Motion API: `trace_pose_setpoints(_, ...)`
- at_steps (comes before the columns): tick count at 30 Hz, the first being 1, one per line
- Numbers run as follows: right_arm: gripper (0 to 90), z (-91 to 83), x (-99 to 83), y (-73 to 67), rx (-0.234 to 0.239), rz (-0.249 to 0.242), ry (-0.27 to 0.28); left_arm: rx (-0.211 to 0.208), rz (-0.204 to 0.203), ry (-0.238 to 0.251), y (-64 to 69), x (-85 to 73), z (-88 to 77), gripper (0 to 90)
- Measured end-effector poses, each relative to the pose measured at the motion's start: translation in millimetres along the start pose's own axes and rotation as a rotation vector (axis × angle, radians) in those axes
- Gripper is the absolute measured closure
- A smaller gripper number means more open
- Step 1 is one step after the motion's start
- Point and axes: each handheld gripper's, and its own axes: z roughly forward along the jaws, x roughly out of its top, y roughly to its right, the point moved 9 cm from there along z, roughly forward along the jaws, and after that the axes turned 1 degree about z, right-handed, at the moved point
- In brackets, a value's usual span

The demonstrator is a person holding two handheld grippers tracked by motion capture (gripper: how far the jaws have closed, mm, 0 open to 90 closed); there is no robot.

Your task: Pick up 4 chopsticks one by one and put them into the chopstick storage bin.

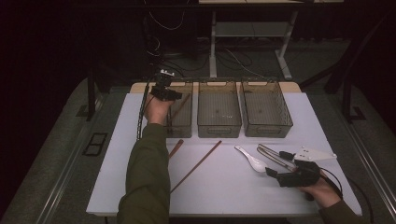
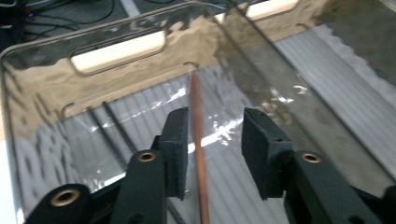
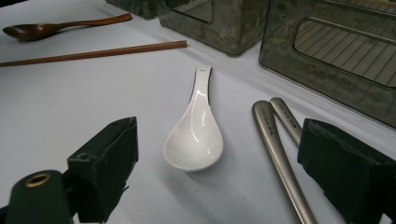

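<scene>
— Where was your left gripper [image 2: 215, 140] at that moment?

— I held it over the leftmost of the three clear bins [image 1: 183, 122] at the far side of the white table [image 1: 224, 186]. My left hand [image 1: 158, 108] was stretched well forward, the sleeve [image 1: 147, 177] running up the left part of the table.

— And its jaws?

— They stood apart. A brown chopstick [image 2: 198, 140] ran between them, close beside one pad but not squeezed by both. It lay inside the bin, slanting up toward the far wall with the handle slot. I was not gripping it.

— What about the right gripper [image 3: 215, 177]?

— It rested low at the near right of the table, in my right hand [image 1: 322, 191], jaws wide open with nothing in them. Straight ahead of it lay a white ceramic spoon [image 3: 195, 135], bowl toward me, handle pointing away. Just to its right were two metal chopsticks [image 3: 275, 140] lying side by side, one of them passing close to my right-hand jaw.

— Anything else on the table?

— A second brown chopstick [image 1: 198, 164] lay diagonally near the middle. A dark wooden spoon [image 3: 51, 27] sat farther left, partly behind my left sleeve in the high view. The middle bin [image 1: 218, 115] and the right bin [image 1: 266, 114] looked empty.
</scene>
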Motion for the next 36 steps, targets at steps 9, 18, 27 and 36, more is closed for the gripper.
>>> trace_pose_setpoints(9,12.3,0.4,-0.4,-0.4,-0.001,-0.003,-0.004,-0.093,0.026,0.025,22.6,0.6,-17.1,43.3)
trace_pose_setpoints(18,12.2,0.0,-0.4,-0.5,0.001,-0.005,-0.006,-0.133,0.077,0.047,42.6,-11.4,-38.1,32.5)
trace_pose_setpoints(27,12.3,0.4,-0.2,-1.2,0.001,-0.009,-0.006,-0.172,0.109,0.072,57.7,-25.8,-59.7,22.5)
trace_pose_setpoints(36,12.3,0.2,0.0,-1.0,-0.002,-0.011,-0.005,-0.187,0.134,0.070,70.7,-52.0,-72.0,17.6)
